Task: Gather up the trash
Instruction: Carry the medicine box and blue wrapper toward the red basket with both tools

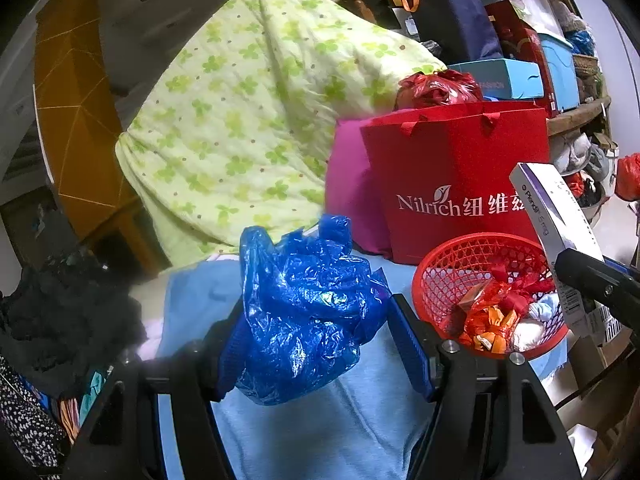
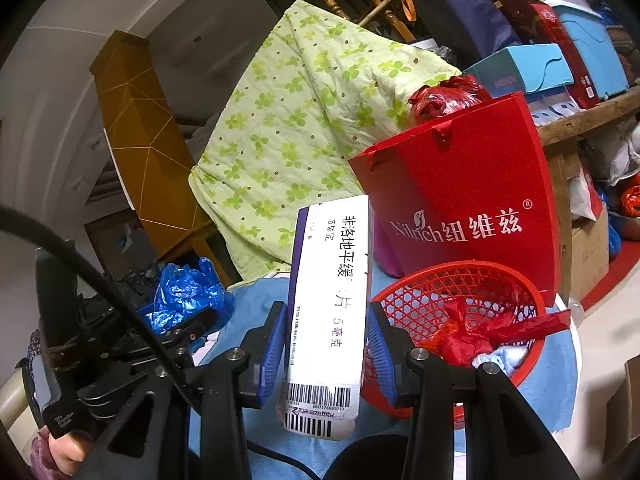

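A crumpled blue plastic bag is pinched between the blue pads of my left gripper, above a light blue cloth. To its right stands a red mesh basket with red and orange wrappers and white tissue inside. My right gripper is shut on a white and purple medicine box, held upright just left of the basket. In the right wrist view the left gripper with the blue bag is at the left. The box also shows above the basket's right rim.
A red paper bag stands right behind the basket, with a pink cushion beside it. A green flowered quilt is heaped at the back. Dark clothes lie at the left. Shelves with boxes fill the right.
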The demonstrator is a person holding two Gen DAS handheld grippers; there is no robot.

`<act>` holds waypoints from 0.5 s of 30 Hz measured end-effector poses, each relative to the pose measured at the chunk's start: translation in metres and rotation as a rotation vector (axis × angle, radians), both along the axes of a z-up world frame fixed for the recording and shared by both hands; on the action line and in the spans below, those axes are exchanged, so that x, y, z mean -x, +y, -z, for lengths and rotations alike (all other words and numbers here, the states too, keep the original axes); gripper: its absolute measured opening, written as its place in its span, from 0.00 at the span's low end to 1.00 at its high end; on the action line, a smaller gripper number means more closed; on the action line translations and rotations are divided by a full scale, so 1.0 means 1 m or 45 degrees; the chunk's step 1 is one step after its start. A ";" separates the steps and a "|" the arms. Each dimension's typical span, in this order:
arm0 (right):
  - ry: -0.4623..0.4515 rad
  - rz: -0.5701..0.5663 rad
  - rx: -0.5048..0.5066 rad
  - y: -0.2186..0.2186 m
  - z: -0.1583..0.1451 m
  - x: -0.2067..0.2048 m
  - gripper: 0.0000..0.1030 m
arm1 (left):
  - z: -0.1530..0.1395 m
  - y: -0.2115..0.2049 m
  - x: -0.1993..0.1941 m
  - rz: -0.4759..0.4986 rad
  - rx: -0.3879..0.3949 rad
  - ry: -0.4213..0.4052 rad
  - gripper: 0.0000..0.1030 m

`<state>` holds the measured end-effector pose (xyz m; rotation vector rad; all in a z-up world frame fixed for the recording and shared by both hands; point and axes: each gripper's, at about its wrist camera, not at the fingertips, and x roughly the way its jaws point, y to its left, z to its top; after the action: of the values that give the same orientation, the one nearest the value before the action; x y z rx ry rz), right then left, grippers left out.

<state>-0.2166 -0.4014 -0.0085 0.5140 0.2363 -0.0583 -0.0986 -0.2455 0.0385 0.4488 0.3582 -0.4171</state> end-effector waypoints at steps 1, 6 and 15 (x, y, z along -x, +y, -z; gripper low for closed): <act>0.000 0.003 -0.001 0.000 0.001 0.001 0.42 | 0.001 -0.002 0.001 0.004 -0.003 0.000 0.67; -0.002 0.016 -0.016 -0.004 0.002 0.004 0.42 | 0.003 -0.009 0.003 0.021 -0.021 -0.002 0.67; -0.005 0.038 -0.044 -0.013 0.007 0.010 0.42 | 0.007 -0.021 0.006 0.051 -0.050 0.001 0.67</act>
<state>-0.2270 -0.4148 -0.0157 0.5520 0.2265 -0.0821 -0.1050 -0.2667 0.0311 0.4950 0.3591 -0.4500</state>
